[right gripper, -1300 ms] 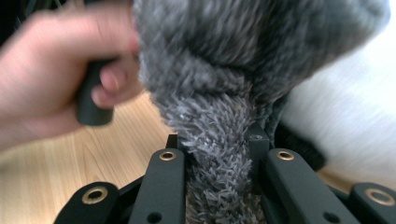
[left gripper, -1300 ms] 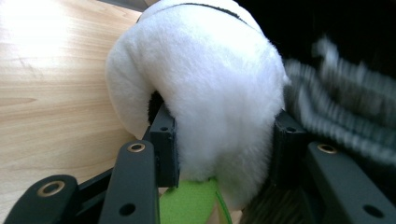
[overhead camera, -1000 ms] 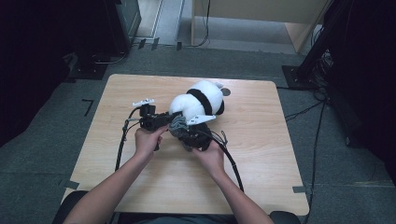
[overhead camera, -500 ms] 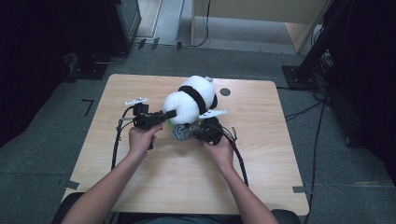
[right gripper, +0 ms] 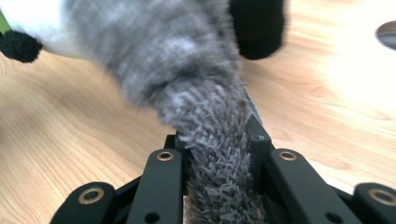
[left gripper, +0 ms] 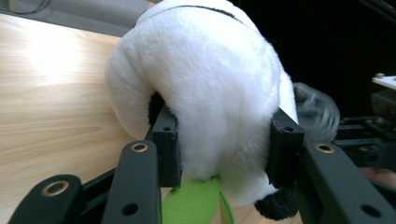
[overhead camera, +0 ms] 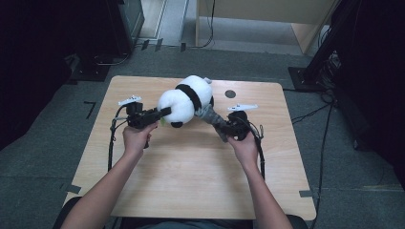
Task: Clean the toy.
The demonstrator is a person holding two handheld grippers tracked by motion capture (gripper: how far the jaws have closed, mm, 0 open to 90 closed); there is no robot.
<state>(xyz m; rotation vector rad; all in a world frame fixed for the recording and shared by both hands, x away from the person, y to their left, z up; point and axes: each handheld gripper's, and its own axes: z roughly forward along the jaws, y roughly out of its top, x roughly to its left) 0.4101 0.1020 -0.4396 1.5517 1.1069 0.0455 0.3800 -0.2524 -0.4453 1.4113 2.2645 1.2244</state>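
Observation:
A white and black plush panda (overhead camera: 184,100) lies on its side at the back middle of the wooden table (overhead camera: 191,181). My left gripper (overhead camera: 165,112) comes at it from the left and is shut on its white head (left gripper: 219,93); the jaws have just closed a little further into the plush. A green piece (left gripper: 194,203) shows under the head. A grey fuzzy cloth (overhead camera: 210,117) stretches from the panda's body down to the right. My right gripper (overhead camera: 220,128) is shut on the end of that cloth (right gripper: 201,93), with the fabric packed between its jaws (right gripper: 215,149).
A small dark round spot (overhead camera: 230,94) marks the table behind the right hand. Cables trail from both grippers along the forearms. Dark equipment (overhead camera: 119,24) and a pale cabinet (overhead camera: 267,14) stand on the floor behind the table.
The right hand has moved right, drawing the grey cloth out from the panda. The left hand has shifted left with the head, and the two grippers now stand apart.

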